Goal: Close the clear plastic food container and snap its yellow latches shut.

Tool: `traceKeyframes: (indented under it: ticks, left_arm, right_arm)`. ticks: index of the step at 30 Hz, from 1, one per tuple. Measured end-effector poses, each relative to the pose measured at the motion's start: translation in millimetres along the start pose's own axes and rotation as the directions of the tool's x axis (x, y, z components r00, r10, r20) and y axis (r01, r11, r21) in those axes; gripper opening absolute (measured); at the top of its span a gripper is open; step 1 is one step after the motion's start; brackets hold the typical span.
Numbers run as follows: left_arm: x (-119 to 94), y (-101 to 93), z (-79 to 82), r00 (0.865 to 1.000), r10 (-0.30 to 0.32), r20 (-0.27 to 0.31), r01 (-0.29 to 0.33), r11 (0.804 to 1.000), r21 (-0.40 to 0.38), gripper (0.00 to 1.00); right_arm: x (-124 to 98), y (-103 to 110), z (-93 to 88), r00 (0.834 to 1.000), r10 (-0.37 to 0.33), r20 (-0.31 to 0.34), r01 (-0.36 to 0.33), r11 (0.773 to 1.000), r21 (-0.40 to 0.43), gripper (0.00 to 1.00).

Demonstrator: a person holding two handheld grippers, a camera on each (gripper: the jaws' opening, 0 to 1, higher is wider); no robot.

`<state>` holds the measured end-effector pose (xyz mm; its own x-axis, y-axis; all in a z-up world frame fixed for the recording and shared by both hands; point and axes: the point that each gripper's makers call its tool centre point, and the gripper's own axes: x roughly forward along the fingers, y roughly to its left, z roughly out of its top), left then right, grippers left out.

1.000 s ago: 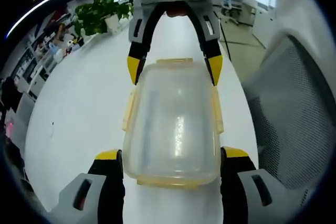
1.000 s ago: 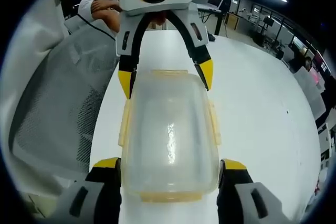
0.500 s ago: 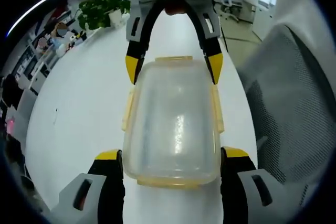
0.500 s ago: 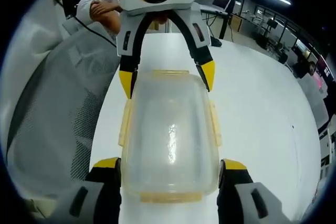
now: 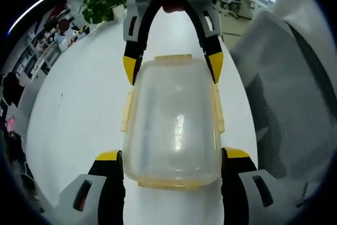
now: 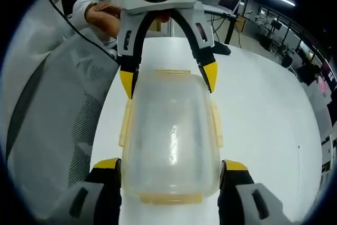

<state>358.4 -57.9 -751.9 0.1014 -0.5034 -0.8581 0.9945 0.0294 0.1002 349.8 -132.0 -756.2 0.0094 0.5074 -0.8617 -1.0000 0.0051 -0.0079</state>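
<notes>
1. White table (image 5: 79,130), long and bare, carries the scene; an office with a potted plant (image 5: 102,6) lies past its far end, and a mesh chair (image 5: 295,109) stands along one long edge.
2. Clear plastic food container (image 5: 174,125) is held between the two grippers above the table, its lid seated on top. Whether its base touches the table cannot be told.
3. Left gripper (image 5: 171,169): jaws spread to the container's full width, one yellow-tipped fingertip against each side of the near end, so that end is braced.
4. Right gripper (image 6: 169,171): jaws likewise spread and pressed on either side of the opposite end. In the left gripper view it descends from the top, its tips bracketing the far end.
5. Opposed grips at both ends probably serve to steady the box and keep the lid square before any latch is pressed.
6. Yellow latches (image 5: 127,110) run along both long sides and both short ends; from these views, whether they are snapped down cannot be told.
</notes>
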Motion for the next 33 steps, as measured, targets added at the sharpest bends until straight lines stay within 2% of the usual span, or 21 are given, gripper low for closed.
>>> traceKeyframes:
  ticks: [4,21,28,33]
  left_arm:
    - [-2,0.9,-4.1,1.000,0.000,0.001,0.000,1.000,0.000,0.73]
    - [1,0.8,-2.1,1.000,-0.025,-0.005,0.025,0.999,0.026,0.74]
    - [2,11.8,-1.7,1.000,-0.020,-0.003,0.020,1.000,0.021,0.74]
    - [4,26.5,-2.9,1.000,-0.025,-0.004,0.025,0.999,0.027,0.74]
  right_arm:
    - [2,-1,4.1,1.000,0.001,0.002,-0.001,1.000,-0.001,0.75]
    - [3,-1,4.2,1.000,0.013,0.014,-0.013,1.000,-0.006,0.76]
    - [2,-12,3.8,1.000,0.009,0.013,-0.009,1.000,-0.009,0.76]
    - [4,-26,5.1,1.000,0.004,0.004,-0.004,1.000,-0.005,0.76]
